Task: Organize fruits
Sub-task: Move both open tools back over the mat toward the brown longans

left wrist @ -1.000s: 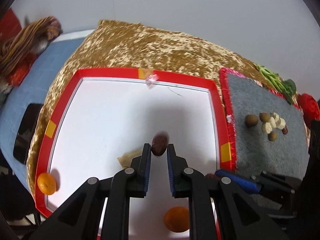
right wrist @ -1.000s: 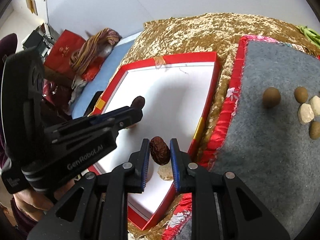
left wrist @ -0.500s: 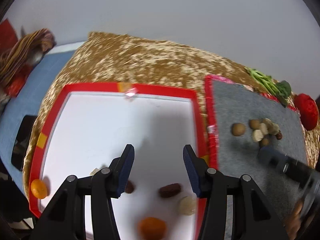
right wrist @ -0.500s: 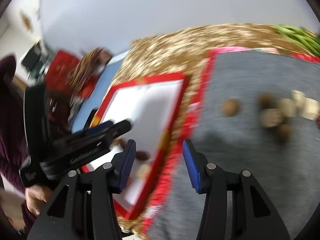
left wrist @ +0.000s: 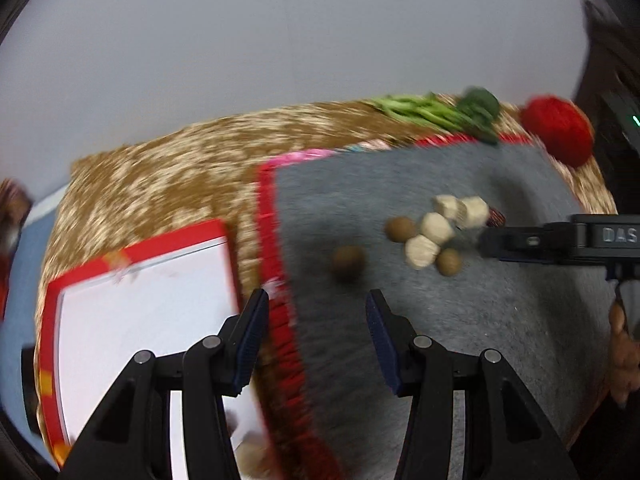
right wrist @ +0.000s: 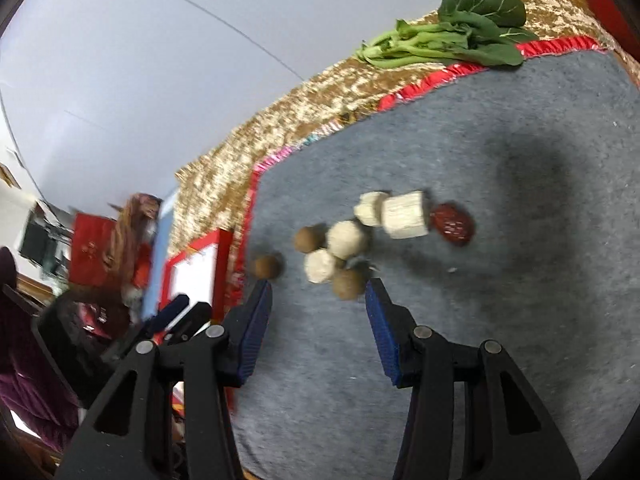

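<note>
My jaws stand apart with nothing between them above the grey mat [right wrist: 500, 300], where brown round fruits [right wrist: 267, 267], pale chunks [right wrist: 404, 215] and a red date [right wrist: 453, 224] cluster just ahead, leafy greens [right wrist: 452, 36] at the far edge, the red-rimmed white tray [right wrist: 196, 272] leftward.

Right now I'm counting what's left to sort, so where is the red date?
In the right wrist view the red date lies on the grey mat, at the right end of the cluster, touching the cut white cylinder piece.
</note>
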### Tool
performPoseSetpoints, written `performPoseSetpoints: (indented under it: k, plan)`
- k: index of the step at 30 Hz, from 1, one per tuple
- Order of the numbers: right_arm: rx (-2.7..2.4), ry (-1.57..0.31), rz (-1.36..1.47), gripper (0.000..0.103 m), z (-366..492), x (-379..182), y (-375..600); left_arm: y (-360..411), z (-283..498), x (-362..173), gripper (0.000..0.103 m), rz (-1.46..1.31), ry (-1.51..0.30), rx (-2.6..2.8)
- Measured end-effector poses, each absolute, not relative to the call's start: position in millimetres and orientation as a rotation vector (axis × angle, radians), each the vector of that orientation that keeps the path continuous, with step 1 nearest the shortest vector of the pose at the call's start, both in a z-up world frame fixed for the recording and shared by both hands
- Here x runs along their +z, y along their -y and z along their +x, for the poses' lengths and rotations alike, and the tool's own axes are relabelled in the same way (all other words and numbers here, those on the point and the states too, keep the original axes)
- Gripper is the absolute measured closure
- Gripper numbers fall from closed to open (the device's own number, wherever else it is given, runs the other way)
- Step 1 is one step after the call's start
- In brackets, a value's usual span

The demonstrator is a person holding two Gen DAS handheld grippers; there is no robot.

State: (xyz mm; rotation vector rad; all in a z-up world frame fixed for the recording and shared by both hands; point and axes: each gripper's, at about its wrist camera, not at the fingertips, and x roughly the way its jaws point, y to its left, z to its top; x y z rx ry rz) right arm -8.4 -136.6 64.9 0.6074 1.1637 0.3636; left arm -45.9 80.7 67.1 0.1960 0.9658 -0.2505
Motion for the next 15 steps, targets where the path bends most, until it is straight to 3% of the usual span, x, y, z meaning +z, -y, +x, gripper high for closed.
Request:
performPoseSetpoints:
  k: [13,15]
  plan:
    - [0.318,-1.275,0.443,0.07,14.8,35.6,109.3,-64.7,-17.9,52.9,0.054,0.347,-0.933,-0.38]
    - [0.289,-1.28,0.407,0.073,17.9,32.2,106.1,-63.5,-14.0,47.8,0.06,0.36,-0.946,-0.386]
